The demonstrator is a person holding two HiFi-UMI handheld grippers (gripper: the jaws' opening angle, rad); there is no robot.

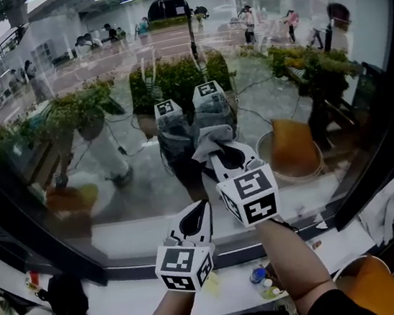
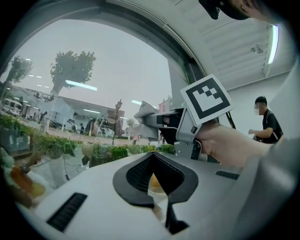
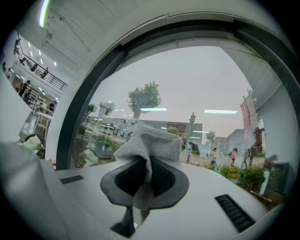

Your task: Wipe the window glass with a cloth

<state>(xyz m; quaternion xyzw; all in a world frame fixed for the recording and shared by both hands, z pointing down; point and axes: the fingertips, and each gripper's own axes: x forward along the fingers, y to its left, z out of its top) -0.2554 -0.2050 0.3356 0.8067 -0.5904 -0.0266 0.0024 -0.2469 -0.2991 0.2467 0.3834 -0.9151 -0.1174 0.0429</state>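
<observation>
Left tongs (image 1: 202, 207) closed, empty; right tongs (image 1: 222, 153) clamp cloth (image 3: 149, 140), mesh visible only in right gripper view

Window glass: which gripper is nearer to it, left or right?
Right. The right gripper holds the grey cloth up at the window glass; the left gripper sits lower and farther back from it, shut on nothing.

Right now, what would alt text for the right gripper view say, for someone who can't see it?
The right gripper has its jaws shut on a bunched grey cloth, held up before a large window glass. Through the glass: trees, buildings and people walking outdoors.
</observation>
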